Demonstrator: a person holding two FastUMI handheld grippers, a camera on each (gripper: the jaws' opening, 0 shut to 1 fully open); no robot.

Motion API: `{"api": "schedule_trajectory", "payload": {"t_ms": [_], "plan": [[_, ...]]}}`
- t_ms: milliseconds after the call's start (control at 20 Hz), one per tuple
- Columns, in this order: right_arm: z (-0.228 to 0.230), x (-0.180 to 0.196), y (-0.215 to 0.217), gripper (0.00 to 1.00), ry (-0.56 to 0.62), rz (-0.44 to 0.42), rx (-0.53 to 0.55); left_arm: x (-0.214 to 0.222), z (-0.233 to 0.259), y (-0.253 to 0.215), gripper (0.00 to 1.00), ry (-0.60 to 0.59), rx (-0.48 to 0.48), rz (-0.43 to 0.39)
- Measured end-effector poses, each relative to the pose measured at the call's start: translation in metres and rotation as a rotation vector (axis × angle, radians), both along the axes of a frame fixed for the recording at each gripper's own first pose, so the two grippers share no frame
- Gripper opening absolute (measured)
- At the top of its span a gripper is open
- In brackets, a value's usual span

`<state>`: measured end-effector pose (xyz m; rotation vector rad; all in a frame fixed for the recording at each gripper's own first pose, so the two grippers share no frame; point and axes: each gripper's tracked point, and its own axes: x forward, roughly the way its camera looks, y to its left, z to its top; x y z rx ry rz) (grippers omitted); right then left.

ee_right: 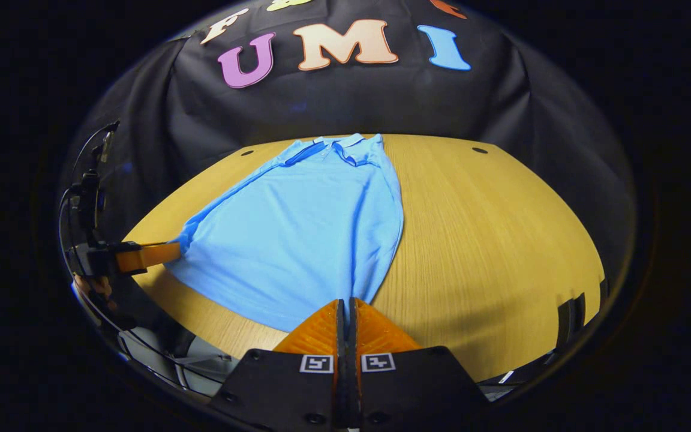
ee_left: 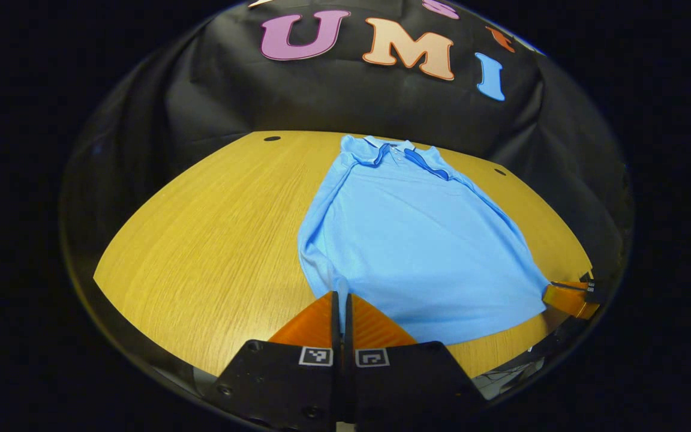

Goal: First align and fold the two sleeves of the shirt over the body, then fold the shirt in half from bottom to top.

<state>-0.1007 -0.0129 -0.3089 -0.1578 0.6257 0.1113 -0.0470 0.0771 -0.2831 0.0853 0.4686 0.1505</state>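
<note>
A light blue shirt [ee_left: 405, 252] is laid flat on a wooden table [ee_left: 213, 240], collar [ee_left: 402, 153] toward the far edge and hem toward the near edge, with both sleeves already folded in over the body. Wide bare wood is left beside the shirt on the outer side of each view, and two small dark holes [ee_right: 479, 150] are seen near the far edge. The left gripper [ee_left: 342, 300] is closed on the near left hem corner, its fingers pressed together with a fold of cloth pinched between them. The right gripper [ee_right: 345, 303] is likewise clamped on the near right hem corner. The near table edge is hidden behind each gripper's body. The cloth is finely knit and smooth, slightly rumpled at the pinched corners; the table's grain runs in long streaks.
</note>
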Motion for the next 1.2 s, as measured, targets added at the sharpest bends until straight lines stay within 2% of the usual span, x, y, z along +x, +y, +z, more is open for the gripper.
{"api": "schedule_trajectory", "payload": {"t_ms": [100, 400, 500, 550, 900, 1200], "plan": [[0.013, 0.009, 0.000, 0.00, -0.010, -0.009, 0.006, 0.004, 0.014, -0.005, 0.00, -0.012, -0.030, -0.003], [0.072, 0.069, 0.003, 0.05, -0.133, -0.057, 0.020, 0.056, 0.076, -0.021, 0.00, -0.091, -0.068, -0.060], [0.086, 0.092, 0.007, 0.00, -0.164, -0.069, 0.016, 0.081, 0.098, -0.023, 0.00, -0.116, -0.081, -0.083], [0.093, 0.106, 0.008, 0.02, -0.183, -0.075, 0.010, 0.095, 0.110, -0.023, 0.00, -0.128, -0.085, -0.096], [0.131, 0.209, 0.024, 0.02, -0.277, -0.099, -0.057, 0.203, 0.168, -0.019, 0.00, -0.176, -0.109, -0.193], [0.159, 0.297, 0.030, 0.02, -0.350, -0.135, -0.075, 0.288, 0.201, -0.013, 0.00, -0.206, -0.102, -0.215]]}}
